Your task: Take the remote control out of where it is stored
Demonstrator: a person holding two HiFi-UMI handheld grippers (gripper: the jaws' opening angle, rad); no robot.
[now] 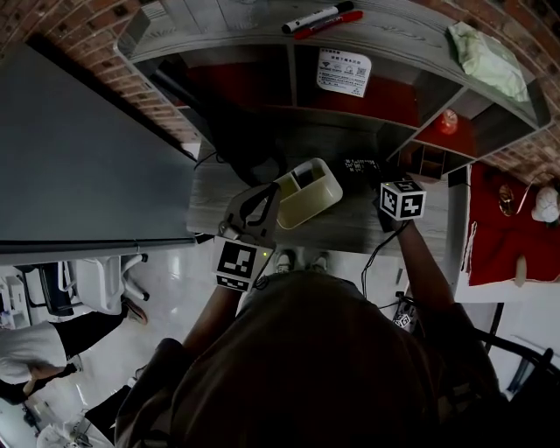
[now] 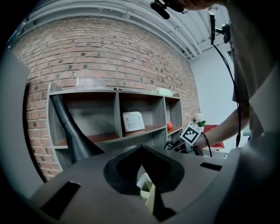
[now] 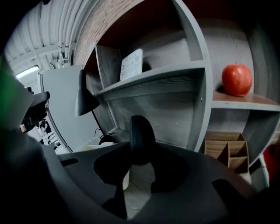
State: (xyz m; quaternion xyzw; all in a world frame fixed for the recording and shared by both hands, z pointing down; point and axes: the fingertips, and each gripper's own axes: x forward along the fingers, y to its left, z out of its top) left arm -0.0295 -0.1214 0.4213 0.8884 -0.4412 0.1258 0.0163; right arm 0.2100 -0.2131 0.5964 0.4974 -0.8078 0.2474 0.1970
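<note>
Item, storage box (image 1: pixel 317 199): cream, open-topped, on the grey desk (image 1: pixel 350 229), and our reference for all that follows. Left gripper (image 1: pixel 262 203): at the box's left rim, jaws brought together on its cream wall, which only the left gripper view shows pinched between them. Right gripper (image 1: pixel 378 184): just right of the box and clear of it, clamped on the remote control (image 3: pixel 141 138). We see the remote's dark rounded end upright between the jaws in the right gripper view. The head view gives only a dark slab with pale print, while the left gripper view shows it raised above the desk. Behind the box: grey shelf unit (image 1: pixel 411 39), which holds a white printed card (image 1: pixel 343 72) directly behind and a red apple (image 3: pixel 236 79) further right, with a wooden divider rack (image 3: pixel 227 151) beneath the apple, plain only in the right gripper view. On the shelf top we note two markers (image 1: pixel 322 19) and a green cloth (image 1: pixel 486 54). Left of the box stands a black lamp (image 2: pixel 70 131). The operator's head and shoulders block the near desk edge.
</note>
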